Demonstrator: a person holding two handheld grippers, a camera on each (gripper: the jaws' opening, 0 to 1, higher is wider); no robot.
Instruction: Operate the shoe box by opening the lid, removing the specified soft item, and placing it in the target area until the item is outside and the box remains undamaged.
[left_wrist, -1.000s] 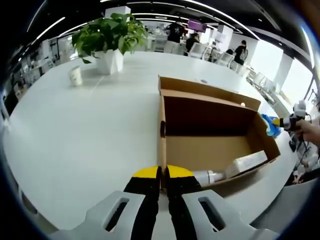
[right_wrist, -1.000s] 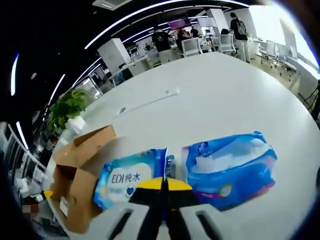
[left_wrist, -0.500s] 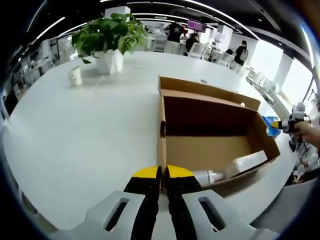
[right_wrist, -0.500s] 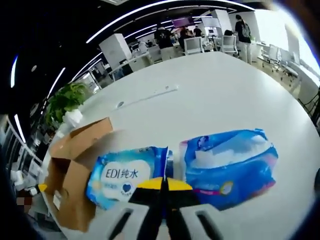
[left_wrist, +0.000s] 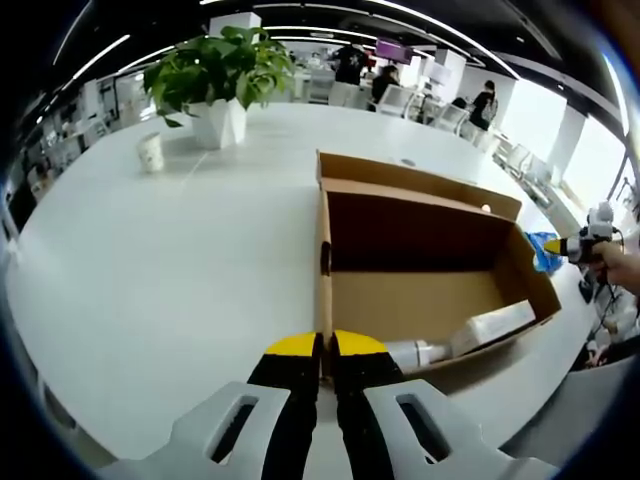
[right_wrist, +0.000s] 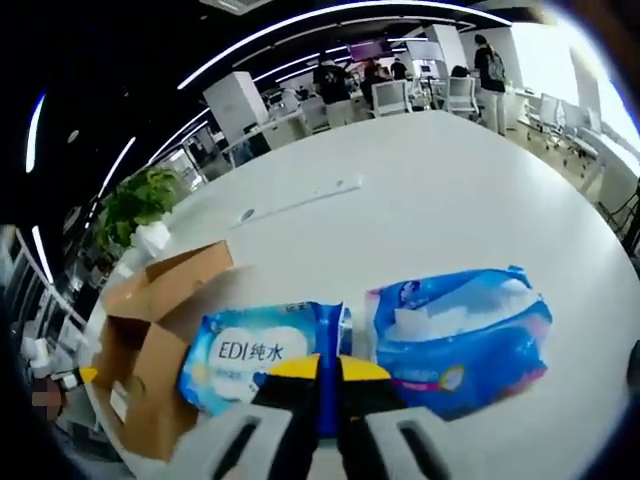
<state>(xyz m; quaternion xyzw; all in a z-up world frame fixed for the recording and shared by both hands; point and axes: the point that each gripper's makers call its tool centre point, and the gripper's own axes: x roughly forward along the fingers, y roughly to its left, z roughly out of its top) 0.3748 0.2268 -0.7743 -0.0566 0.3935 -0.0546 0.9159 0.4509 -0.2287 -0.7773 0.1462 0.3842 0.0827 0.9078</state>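
Right claw (right_wrist: 322, 372) clamped on blue wipes pack (right_wrist: 262, 354), long axis crosswise, just beside second blue pack (right_wrist: 458, 335); left claw (left_wrist: 325, 350) pinching brown cardboard shoe box (left_wrist: 420, 270).

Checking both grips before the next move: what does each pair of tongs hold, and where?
Left tongs clamp the shoe box wall at its near corner. Right tongs pinch the wipes pack by its end seam.
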